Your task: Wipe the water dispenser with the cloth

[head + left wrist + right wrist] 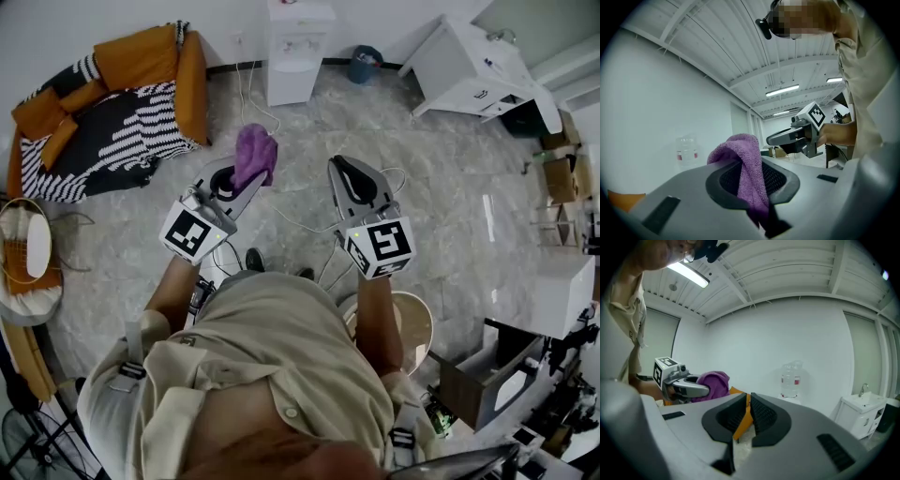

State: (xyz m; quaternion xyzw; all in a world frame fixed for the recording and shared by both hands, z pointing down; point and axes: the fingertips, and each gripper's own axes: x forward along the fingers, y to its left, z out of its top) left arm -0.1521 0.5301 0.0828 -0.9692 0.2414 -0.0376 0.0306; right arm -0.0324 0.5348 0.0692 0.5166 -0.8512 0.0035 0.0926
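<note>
The white water dispenser [298, 47] stands against the far wall, some way ahead of both grippers. Its clear bottle shows in the left gripper view [687, 147] and in the right gripper view [790, 379]. A purple cloth [254, 155] bunches up above the jaws of my left gripper [246, 180]. In the left gripper view the cloth [740, 145] hangs pinched between the pads of the left gripper [751, 176]. My right gripper [345, 167] is held level beside it, to the right. In its own view the right gripper [748, 404] is shut with nothing between its pads.
An orange sofa with a black-and-white striped blanket [112, 112] sits at the far left. A blue bin [364, 64] and a white sink cabinet [469, 66] stand right of the dispenser. Cables [281, 211] trail over the marble floor. Cardboard boxes [562, 173] line the right side.
</note>
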